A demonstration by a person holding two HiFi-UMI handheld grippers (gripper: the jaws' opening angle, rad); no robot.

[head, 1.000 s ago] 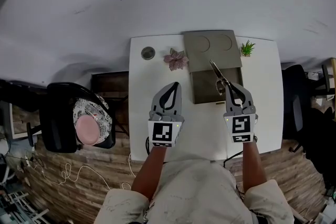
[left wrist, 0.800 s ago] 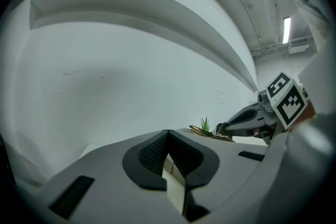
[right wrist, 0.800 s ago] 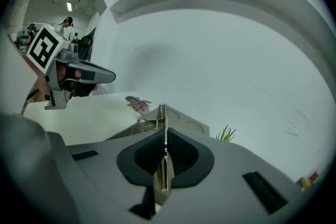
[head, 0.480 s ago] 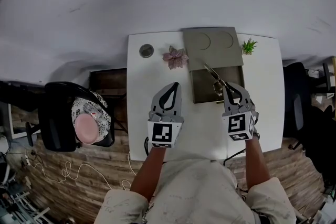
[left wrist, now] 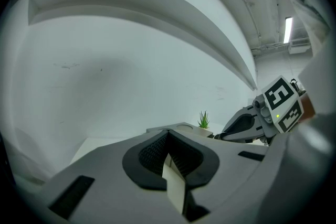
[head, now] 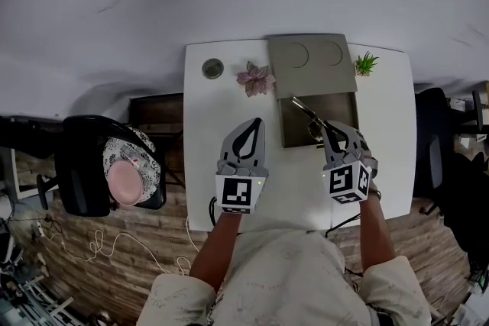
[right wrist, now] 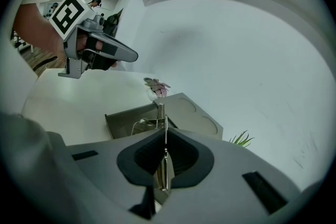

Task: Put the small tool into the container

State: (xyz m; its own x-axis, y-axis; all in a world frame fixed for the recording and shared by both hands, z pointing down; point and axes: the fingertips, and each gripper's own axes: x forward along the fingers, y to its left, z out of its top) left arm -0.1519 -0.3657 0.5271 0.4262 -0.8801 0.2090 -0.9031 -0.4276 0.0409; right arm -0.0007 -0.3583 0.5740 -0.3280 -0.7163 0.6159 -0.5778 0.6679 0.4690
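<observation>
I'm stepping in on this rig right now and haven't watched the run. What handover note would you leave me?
Left gripper: shut, empty, idle above the white table.
Right gripper: shut on the small tool, a thin metal piece gripped at one end.
Container: open, at the table's far side; the tool's free end points over its tray.
Done: tool is in the grip and at the container.
Left: lower it in, open the gripper, withdraw.

Bright, even overhead light; ceiling strips [left wrist: 287,30] glare slightly. Heavy fisheye, dark vignetted corners. Soft shadows on the surface [head: 298,187].
</observation>
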